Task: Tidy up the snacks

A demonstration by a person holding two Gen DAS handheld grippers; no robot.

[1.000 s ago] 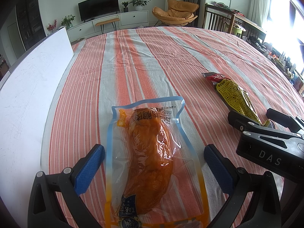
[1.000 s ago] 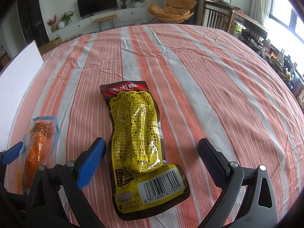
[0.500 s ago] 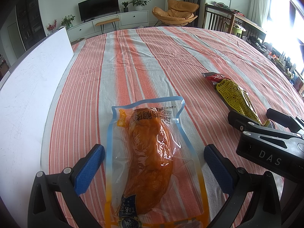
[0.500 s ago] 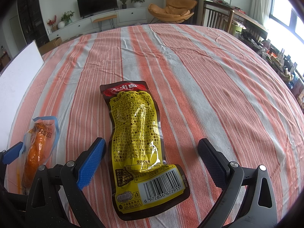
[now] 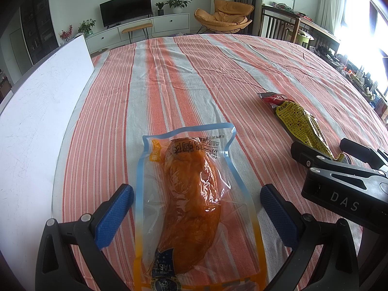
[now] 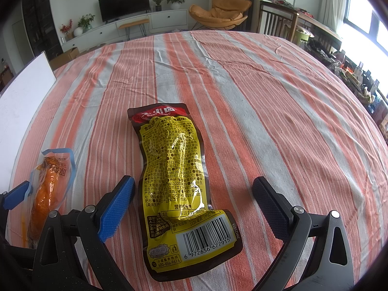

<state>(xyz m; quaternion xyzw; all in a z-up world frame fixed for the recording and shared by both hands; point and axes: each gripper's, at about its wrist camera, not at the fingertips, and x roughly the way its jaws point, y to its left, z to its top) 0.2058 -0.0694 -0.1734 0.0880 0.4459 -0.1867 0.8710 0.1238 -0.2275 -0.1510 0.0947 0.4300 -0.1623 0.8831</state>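
Note:
A clear, blue-edged pouch with an orange snack [image 5: 191,198] lies flat on the striped tablecloth, between the wide-open fingers of my left gripper [image 5: 196,208]. A yellow and brown snack pouch [image 6: 179,184] lies flat between the wide-open fingers of my right gripper [image 6: 194,206]. Neither gripper holds anything. The yellow pouch also shows in the left wrist view [image 5: 298,123], with the right gripper's body [image 5: 339,177] at its near end. The orange pouch shows at the left of the right wrist view [image 6: 46,191].
A white board [image 5: 29,126] lies along the table's left edge. The striped tablecloth [image 6: 266,97] stretches far ahead. Beyond the table stand a TV unit [image 5: 126,9], an orange chair [image 5: 223,17] and a cluttered side table [image 5: 303,26] at the right.

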